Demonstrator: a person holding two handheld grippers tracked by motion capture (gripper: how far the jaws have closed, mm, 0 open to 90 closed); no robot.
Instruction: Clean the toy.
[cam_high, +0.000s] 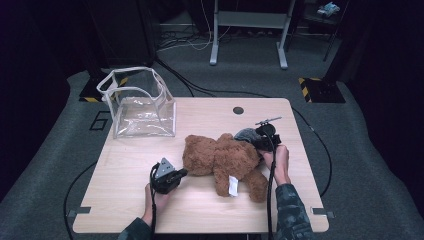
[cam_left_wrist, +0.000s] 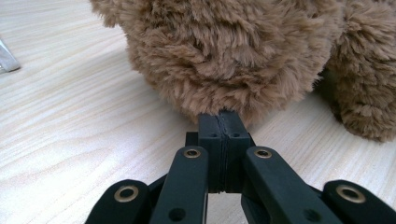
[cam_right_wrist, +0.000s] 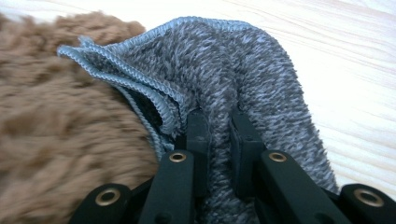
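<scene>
Bear: the teddy bear (cam_high: 225, 162) lay on its side mid-table (cam_high: 130, 170), so you could work on it from both ends.
Left gripper (cam_high: 181, 173): you had its jaws pinched tight on the bear's fur, likely to anchor it.
Right gripper (cam_high: 259, 141): you clamped a fold of the grey knit garment (cam_right_wrist: 243, 70) at the bear's far end, seemingly to pull it.
Bag: the clear bag (cam_high: 140, 102) stood open, well apart.

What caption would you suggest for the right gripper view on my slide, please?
Right tool shut on a grey knitted garment beside the brown teddy bear.
</scene>
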